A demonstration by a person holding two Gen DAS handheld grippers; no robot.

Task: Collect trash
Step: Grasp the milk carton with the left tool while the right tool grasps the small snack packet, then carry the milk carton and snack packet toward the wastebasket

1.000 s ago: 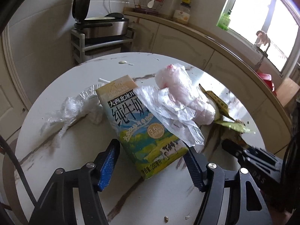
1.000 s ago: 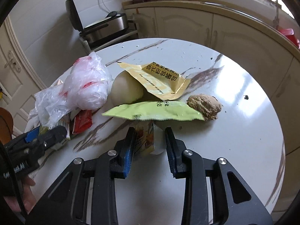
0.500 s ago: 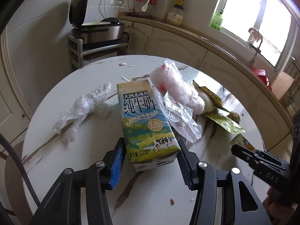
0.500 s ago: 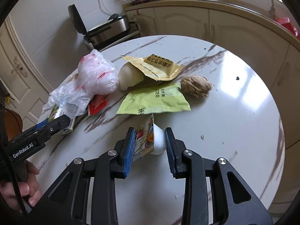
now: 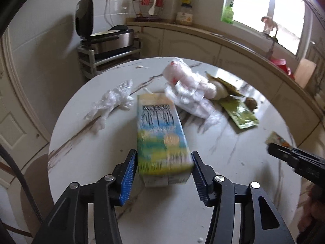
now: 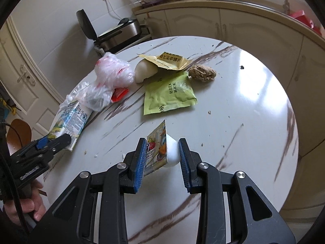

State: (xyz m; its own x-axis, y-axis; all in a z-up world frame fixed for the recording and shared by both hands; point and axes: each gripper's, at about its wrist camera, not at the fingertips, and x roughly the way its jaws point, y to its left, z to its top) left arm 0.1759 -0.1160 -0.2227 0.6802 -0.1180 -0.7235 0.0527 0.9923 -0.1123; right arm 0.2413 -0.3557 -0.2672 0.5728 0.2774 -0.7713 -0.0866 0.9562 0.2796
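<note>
A milk carton, blurred, lies lengthwise between the pads of my left gripper. Both pads touch its near end while the jaws are opening. The right wrist view shows the same carton at the table's left edge with my left gripper on its end. My right gripper is shut on a white jelly cup with a peeled printed lid, just above the round marble table. More trash lies further back: a pink-white plastic bag, a green packet and a yellow packet.
A white bun, a brown lump and a red sachet lie among the trash. Crumpled clear film is at the left. A rice cooker on a rack and cabinets stand behind the table. A wooden chair is at the left.
My left gripper closed on the milk carton and drew it back out of the pile. My right gripper pulled the jelly cup back from the green packet.
</note>
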